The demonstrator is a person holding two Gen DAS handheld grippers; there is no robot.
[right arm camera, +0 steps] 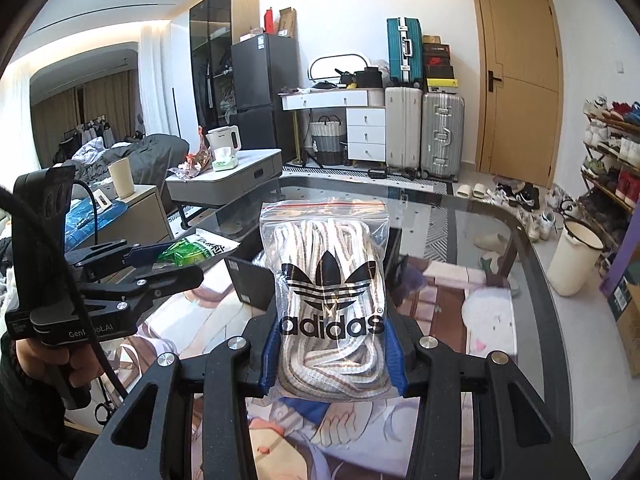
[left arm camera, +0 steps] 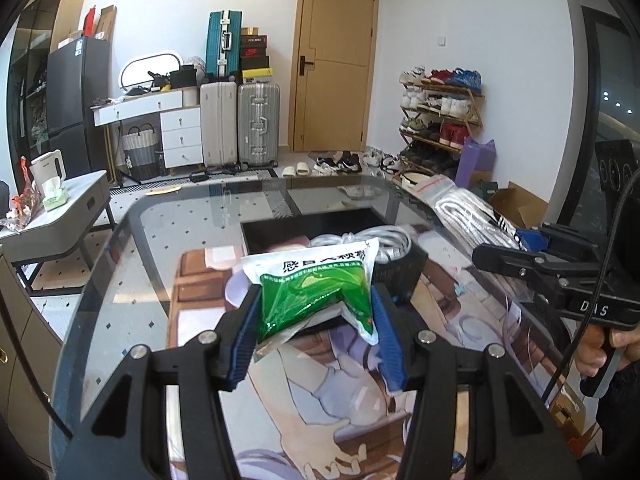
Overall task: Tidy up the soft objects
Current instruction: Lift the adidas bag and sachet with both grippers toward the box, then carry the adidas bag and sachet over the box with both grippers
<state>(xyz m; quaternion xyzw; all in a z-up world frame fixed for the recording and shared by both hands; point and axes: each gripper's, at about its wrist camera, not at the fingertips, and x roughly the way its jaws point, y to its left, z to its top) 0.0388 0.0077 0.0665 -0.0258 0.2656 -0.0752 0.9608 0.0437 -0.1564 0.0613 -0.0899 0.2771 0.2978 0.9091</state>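
My left gripper (left arm camera: 316,320) is shut on a green and white sachet pack (left arm camera: 316,292), held above the glass table. My right gripper (right arm camera: 334,344) is shut on a clear zip bag of white striped laces (right arm camera: 326,280) with a black Adidas logo, also lifted off the table. A black open box (left arm camera: 280,232) stands on the table beyond both, with a coil of white cable (left arm camera: 384,240) in it. In the left wrist view the right gripper (left arm camera: 520,262) and its lace bag (left arm camera: 464,208) show at the right. In the right wrist view the left gripper (right arm camera: 132,264) and the sachet pack (right arm camera: 192,252) show at the left.
The glass table (left arm camera: 132,280) carries an illustrated mat (left arm camera: 320,400). A side table (right arm camera: 240,176) with a kettle and tissues stands to the left. Suitcases (left arm camera: 240,120), a wooden door (left arm camera: 336,60) and a shoe rack (left arm camera: 440,112) line the far wall. A white bucket (right arm camera: 576,256) stands at the right.
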